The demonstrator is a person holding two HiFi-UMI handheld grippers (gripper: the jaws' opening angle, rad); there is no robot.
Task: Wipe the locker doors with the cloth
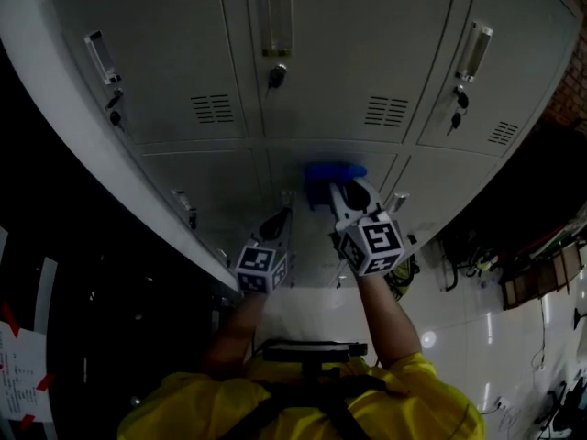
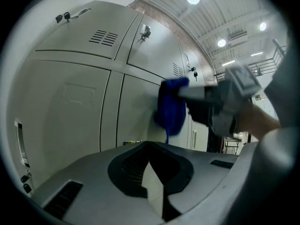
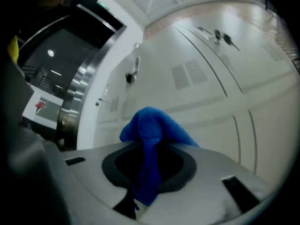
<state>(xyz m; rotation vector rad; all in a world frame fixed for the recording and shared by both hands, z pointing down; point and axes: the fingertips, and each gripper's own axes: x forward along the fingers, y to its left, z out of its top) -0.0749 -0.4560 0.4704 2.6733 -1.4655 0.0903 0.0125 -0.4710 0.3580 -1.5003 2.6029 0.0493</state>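
Right gripper (image 3: 147,172): my jaws are clamped tight on the blue cloth (image 3: 151,128), and a fold of it hangs down between them.
Cloth position: it is bunched at that gripper's tip, against the locker doors (image 1: 348,62), at the top of the lower middle door, just under the seam with the upper row.
Left gripper (image 2: 154,191): my jaws are closed together with nothing in them. It hangs just left of the other gripper, pointing at the same lower door; I cannot tell whether it touches.
Upper doors: each has a handle (image 1: 275,21), a key below it and vent slots.
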